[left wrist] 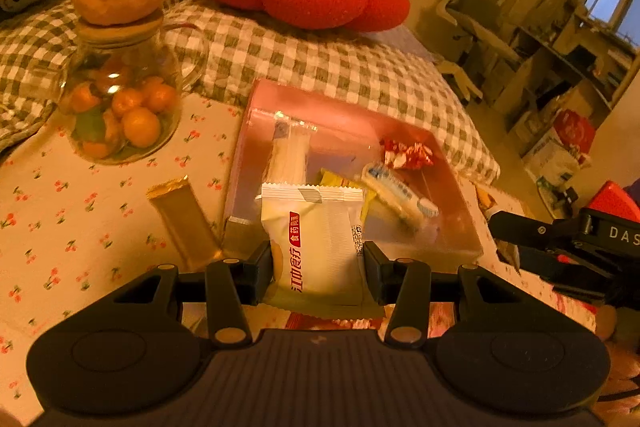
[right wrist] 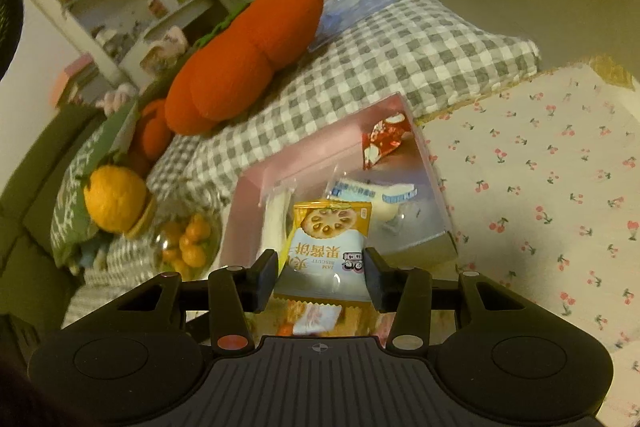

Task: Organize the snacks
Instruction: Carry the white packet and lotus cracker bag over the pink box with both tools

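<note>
Left hand-held gripper [left wrist: 318, 269] clamped white packet [left wrist: 316, 239], right hand-held gripper [right wrist: 322, 275] clamped jam biscuit [right wrist: 328, 247]; pink box [left wrist: 460, 227] at 12 o'clock, likely for dropping in.

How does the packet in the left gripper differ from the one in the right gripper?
The white packet in the left gripper is plain with a red label strip; the jam biscuit packet in the right gripper is orange and pale blue with a biscuit picture. The white one has vertical print; the biscuit one's reads upside down. Both are sealed, held between the fingers near the pink box.
</note>
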`<act>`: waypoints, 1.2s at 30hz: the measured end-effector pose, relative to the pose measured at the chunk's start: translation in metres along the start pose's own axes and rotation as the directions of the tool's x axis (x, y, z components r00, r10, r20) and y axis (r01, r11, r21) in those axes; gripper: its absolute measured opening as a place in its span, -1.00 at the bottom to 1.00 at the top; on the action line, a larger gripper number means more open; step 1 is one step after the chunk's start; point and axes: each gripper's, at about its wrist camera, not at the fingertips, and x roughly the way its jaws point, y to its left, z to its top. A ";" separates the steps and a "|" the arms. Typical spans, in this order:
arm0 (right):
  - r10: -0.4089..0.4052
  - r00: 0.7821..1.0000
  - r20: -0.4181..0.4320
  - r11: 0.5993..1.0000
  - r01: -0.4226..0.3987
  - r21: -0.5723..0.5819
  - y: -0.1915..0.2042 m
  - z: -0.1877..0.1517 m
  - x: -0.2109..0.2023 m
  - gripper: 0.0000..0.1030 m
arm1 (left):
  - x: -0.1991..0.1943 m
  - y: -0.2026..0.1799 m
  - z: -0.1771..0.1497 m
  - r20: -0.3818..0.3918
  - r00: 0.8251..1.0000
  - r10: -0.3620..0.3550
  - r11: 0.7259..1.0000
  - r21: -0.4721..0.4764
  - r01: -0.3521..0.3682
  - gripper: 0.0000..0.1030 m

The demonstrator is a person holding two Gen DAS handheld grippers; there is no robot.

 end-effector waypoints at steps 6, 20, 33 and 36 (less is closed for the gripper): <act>0.007 1.000 0.019 0.998 -0.008 0.066 -0.017 0.003 0.016 -0.13 | 0.017 -0.001 0.004 0.043 0.999 0.004 1.000 -0.024 -0.003 -0.15; -0.047 0.999 0.013 0.999 0.046 0.018 -0.025 0.005 0.039 -0.05 | 0.038 -0.003 0.010 0.048 0.998 0.043 0.997 -0.066 -0.040 -0.15; -0.059 0.998 0.012 0.998 0.059 0.004 -0.029 0.006 0.038 0.28 | 0.071 -0.021 0.022 0.043 0.997 0.068 0.996 0.048 -0.070 -0.15; -0.059 0.998 0.010 0.998 0.059 0.000 -0.029 0.006 0.038 0.28 | 0.080 -0.023 0.026 0.050 0.995 0.082 0.994 0.063 -0.085 -0.15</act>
